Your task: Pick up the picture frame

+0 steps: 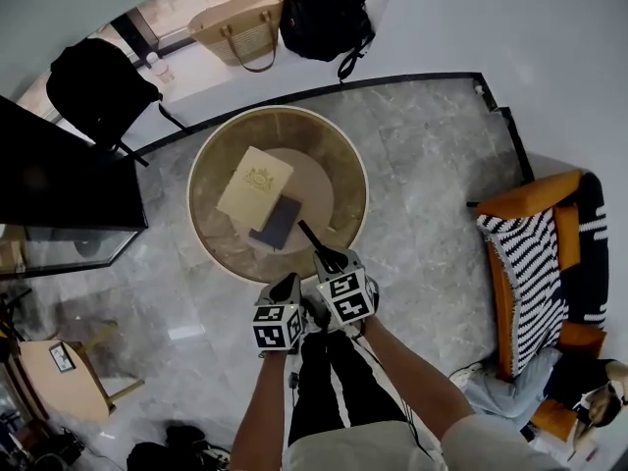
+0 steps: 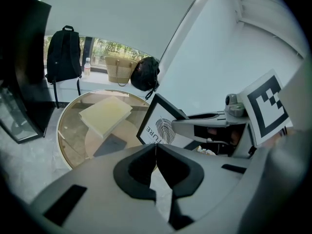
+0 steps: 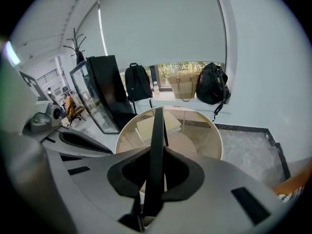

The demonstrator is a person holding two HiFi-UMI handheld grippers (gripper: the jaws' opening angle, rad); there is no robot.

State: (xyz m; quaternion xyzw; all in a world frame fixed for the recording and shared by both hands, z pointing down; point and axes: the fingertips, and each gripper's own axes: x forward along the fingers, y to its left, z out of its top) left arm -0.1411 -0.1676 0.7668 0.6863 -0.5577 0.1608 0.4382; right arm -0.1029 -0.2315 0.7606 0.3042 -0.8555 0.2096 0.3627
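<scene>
R gripper clamped on picture frame edge-on by round glass table rim; L gripper jaws together, empty

Both forearms are reaching forward side by side. The left gripper is keeping its jaws together, and the right gripper is clamping the picture frame edge-on.

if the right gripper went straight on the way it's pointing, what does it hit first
With the picture frame clamped in its jaws, the right gripper would likely reach the round glass table first, near the cream book, though depth is hard to judge.
</scene>
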